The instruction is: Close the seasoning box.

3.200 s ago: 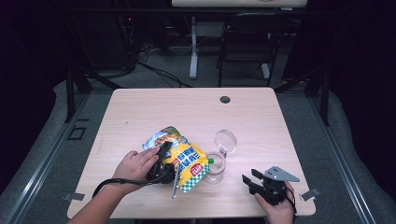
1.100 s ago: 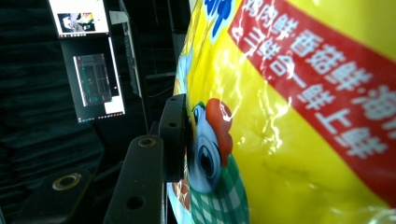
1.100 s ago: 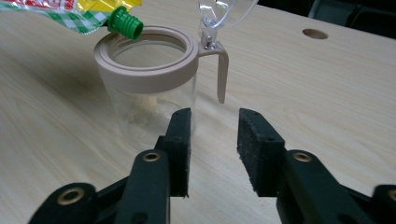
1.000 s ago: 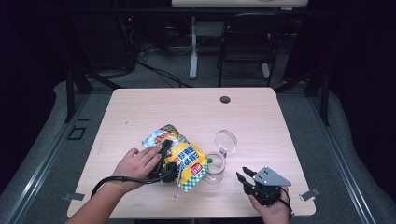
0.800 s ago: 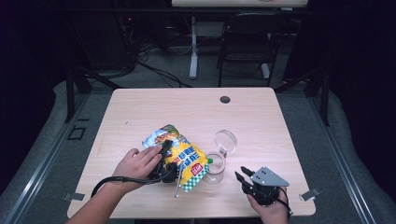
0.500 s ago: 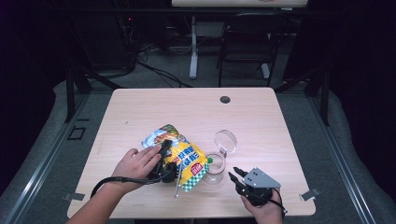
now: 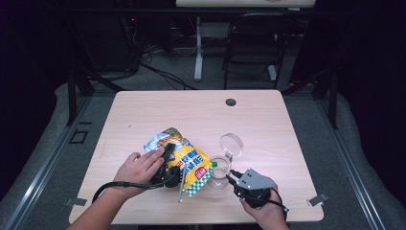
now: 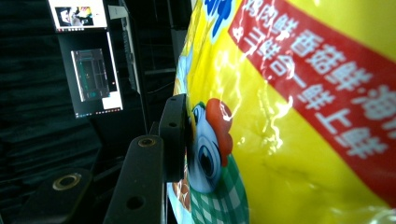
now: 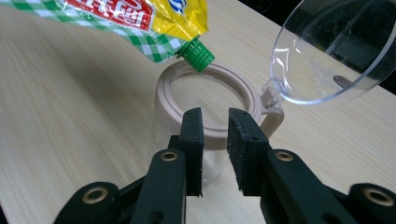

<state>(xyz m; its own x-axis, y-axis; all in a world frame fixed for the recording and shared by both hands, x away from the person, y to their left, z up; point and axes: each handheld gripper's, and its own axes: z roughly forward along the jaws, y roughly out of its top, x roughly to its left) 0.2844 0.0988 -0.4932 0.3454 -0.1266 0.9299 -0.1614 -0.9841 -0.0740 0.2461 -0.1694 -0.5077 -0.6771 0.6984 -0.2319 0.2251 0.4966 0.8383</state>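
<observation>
A yellow pouch [image 7: 189,163] with a green checked bottom and a red label lies tilted on the table. My left gripper [image 7: 170,165] is shut on it, one black finger [image 8: 173,135] pressing the pouch [image 8: 303,116]. The pouch's green cap [image 7: 215,164] [image 9: 198,55] hangs over the rim of a clear jar [image 7: 219,178] [image 9: 163,88]. The jar's clear hinged lid [image 7: 231,143] [image 9: 336,51] stands open. My right gripper [image 7: 231,176] [image 9: 215,114] sits just in front of the jar. Its jaws have just been closing; a narrow gap remains with nothing between them.
The wooden table [image 7: 191,115] has a dark grommet hole [image 7: 231,102] near its far edge. A chair [image 7: 249,48] and desk legs stand behind the table. Lit monitors [image 8: 95,74] glow in the left gripper view.
My right gripper has moved left from the table's front right corner up to the jar, and its jaws have narrowed. The left hand and pouch have stayed still.
</observation>
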